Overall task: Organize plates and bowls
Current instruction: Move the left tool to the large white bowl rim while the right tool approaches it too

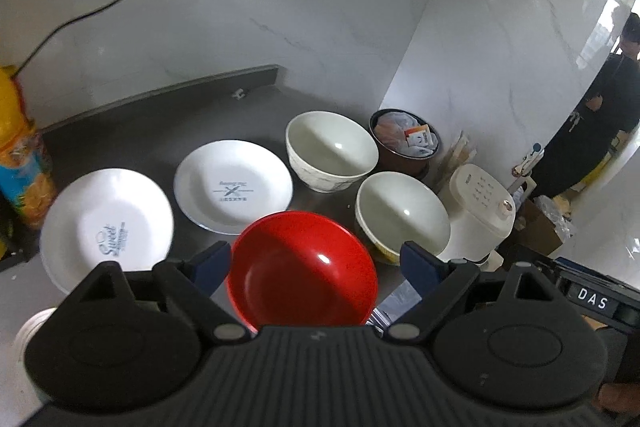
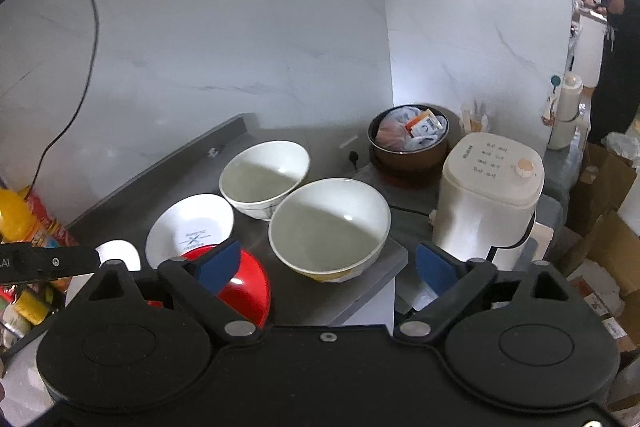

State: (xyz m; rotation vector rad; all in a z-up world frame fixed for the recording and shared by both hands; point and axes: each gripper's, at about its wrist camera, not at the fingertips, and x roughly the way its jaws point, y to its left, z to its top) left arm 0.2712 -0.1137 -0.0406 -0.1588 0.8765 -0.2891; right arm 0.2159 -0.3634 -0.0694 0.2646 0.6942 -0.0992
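On the grey counter [image 1: 160, 131] sit a red bowl [image 1: 304, 267], two white plates [image 1: 106, 227] [image 1: 234, 185] and two white bowls [image 1: 332, 151] [image 1: 402, 217]. My left gripper [image 1: 316, 261] hovers open above the red bowl, its blue pads [image 1: 212, 263] on either side of it, touching nothing. In the right wrist view, my right gripper [image 2: 328, 263] stands open over the near white bowl [image 2: 330, 229], with the far white bowl [image 2: 264, 177], the printed plate [image 2: 190, 229] and the red bowl [image 2: 240, 287] to its left. Nothing is held.
A white rice cooker [image 2: 488, 195] and a brown pot [image 2: 410, 143] full of packets stand at the counter's right end. Snack packets [image 1: 20, 155] are at the left. A black cable [image 2: 86, 67] hangs from a wall socket. Cardboard boxes [image 2: 608, 227] and a person [image 2: 618, 27] are at the far right.
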